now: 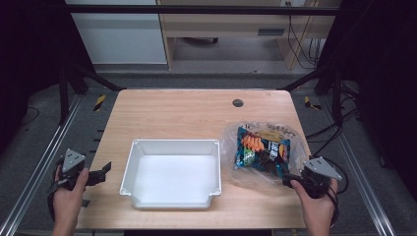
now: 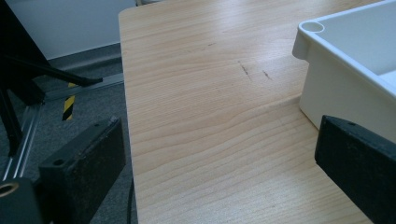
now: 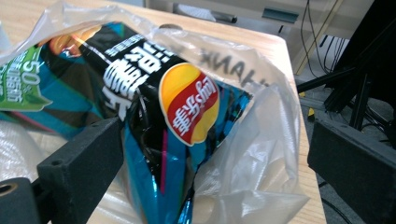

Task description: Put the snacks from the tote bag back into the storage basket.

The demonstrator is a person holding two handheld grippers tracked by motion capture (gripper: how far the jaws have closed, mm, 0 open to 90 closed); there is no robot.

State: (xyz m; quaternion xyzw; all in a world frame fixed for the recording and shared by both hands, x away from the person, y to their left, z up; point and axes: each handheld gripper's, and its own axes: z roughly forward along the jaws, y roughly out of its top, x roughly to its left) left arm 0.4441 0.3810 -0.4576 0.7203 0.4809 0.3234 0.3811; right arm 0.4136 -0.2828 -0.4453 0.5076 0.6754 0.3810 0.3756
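a light wooden table (image 1: 187,115) with rounded corners carries everything. a white rectangular tray (image 1: 172,173) sits near the front edge, about midway between the left and right edges. a clear plastic bag (image 1: 260,152) holding a dark chip packet (image 1: 261,153) lies by the right edge, just beside the tray. a small dark round grommet (image 1: 238,103) is set near the far edge.

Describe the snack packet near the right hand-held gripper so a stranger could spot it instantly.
Start at the wooden table and find the white tray near its front edge. Right of the tray lies a clear plastic bag, in front of the right hand-held gripper. Inside it is the chip packet: glossy black and blue with a red-and-yellow round logo, the only colourful thing there.
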